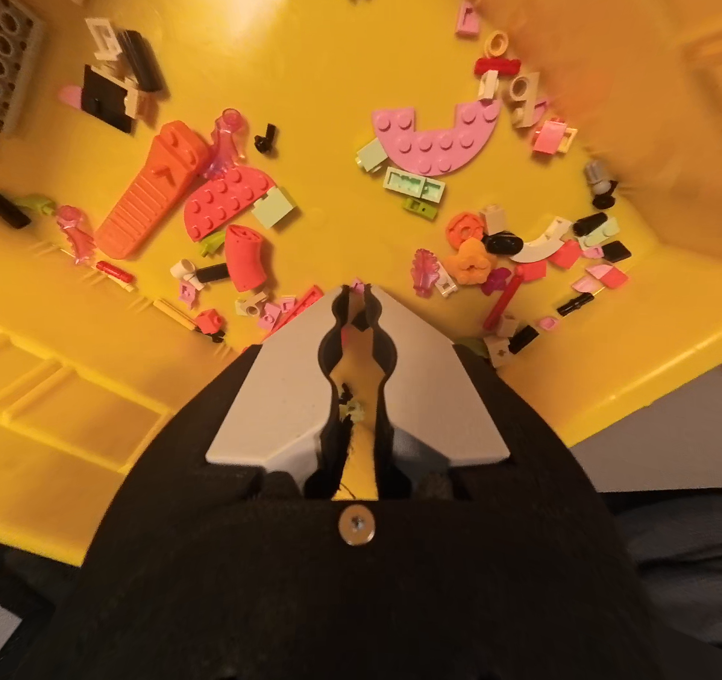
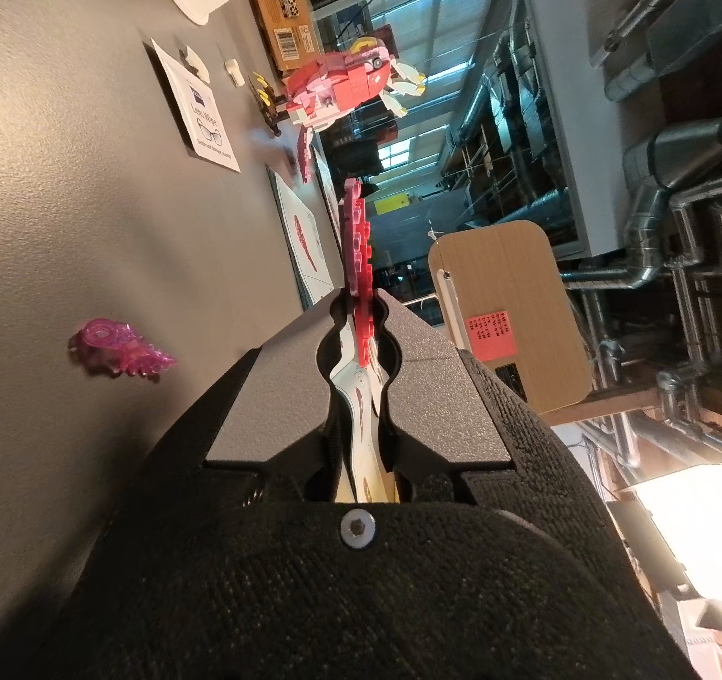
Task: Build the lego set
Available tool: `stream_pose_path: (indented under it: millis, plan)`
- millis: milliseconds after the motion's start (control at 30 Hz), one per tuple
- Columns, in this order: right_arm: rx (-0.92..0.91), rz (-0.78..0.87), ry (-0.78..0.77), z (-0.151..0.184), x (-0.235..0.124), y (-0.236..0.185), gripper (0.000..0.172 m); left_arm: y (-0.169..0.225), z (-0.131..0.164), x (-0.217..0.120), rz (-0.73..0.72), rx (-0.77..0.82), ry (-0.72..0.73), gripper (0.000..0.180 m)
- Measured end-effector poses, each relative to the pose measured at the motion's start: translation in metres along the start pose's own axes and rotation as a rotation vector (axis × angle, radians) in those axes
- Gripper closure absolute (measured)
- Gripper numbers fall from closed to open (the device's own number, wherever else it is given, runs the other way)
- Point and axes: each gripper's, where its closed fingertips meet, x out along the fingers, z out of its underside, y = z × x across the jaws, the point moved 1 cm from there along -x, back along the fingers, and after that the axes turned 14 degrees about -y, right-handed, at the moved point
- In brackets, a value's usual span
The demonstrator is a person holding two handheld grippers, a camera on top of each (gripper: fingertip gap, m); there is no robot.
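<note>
My left claw (image 1: pixel 356 289) pinches a pink stud (image 1: pixel 357 287) over the yellow tray (image 1: pixel 332 75); my right claw (image 2: pixel 361 298) clamps stacked red-pink plates (image 2: pixel 357 247) beside a printed white packet (image 2: pixel 199 114).

white card (image 2: pixel 195 108): print | red sticker (image 2: pixel 494 335): figures | cardboard box (image 2: pixel 287 12): barcode

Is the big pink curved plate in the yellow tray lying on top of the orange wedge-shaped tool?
No. The pink curved plate lies far to the right of the orange tool, with bare yellow tray between them.
</note>
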Motion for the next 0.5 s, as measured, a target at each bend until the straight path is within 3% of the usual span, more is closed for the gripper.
stream_pose_path:
  millis: [233,333,433,500]
  plan:
    - [0.005,-0.001,-0.001,0.001,0.000,0.000,0.162,0.001,0.000,-0.001,-0.063,0.037,0.004,0.174]
    - [0.006,0.001,0.002,0.000,0.000,0.001,0.162,0.003,-0.002,-0.013,-0.081,0.042,0.080,0.175]
    - [0.001,0.006,0.010,-0.001,-0.001,0.002,0.162,0.027,-0.007,-0.062,-0.087,0.076,0.356,0.175]
    - [-0.010,0.006,0.022,-0.004,-0.002,0.001,0.162,0.072,-0.003,-0.110,-0.054,0.175,0.632,0.175]
